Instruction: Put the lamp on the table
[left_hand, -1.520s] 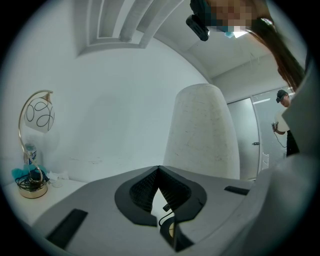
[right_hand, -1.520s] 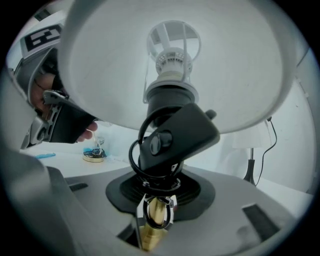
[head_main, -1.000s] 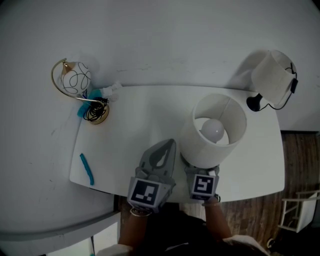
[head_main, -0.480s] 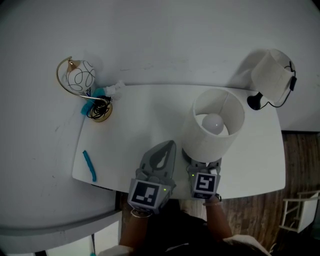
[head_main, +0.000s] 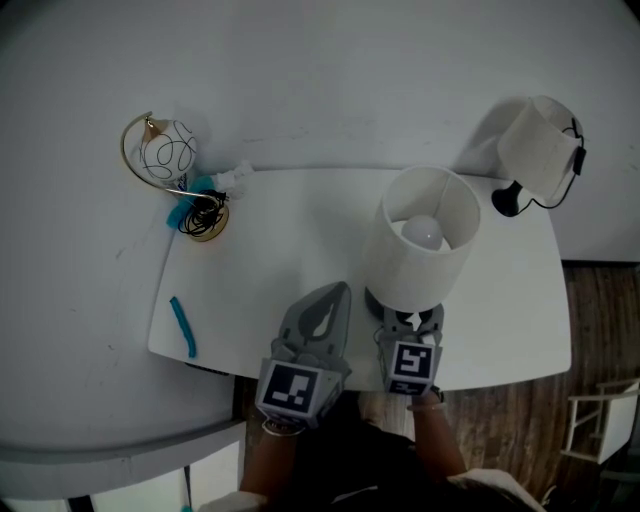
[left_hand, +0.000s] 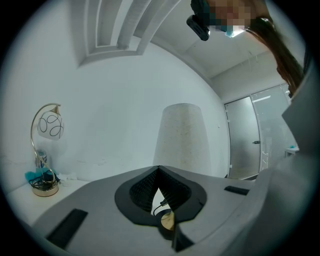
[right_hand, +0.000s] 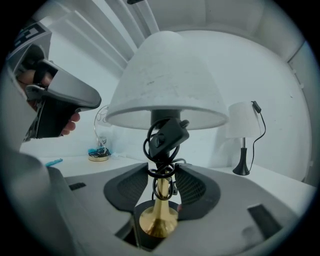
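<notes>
As seen from above, shows the lamp (head_main: 420, 245) standing upright on the white table (head_main: 280, 250), near its front edge. Shows the right gripper (head_main: 410, 322) with jaws just now opening to their widest, pads flanking the brass stem (right_hand: 159, 210) but clear of it, black cord (right_hand: 167, 135) coiled round that stem. Shows the left gripper (head_main: 333, 297) just beside, jaws closed together on nothing.
</notes>
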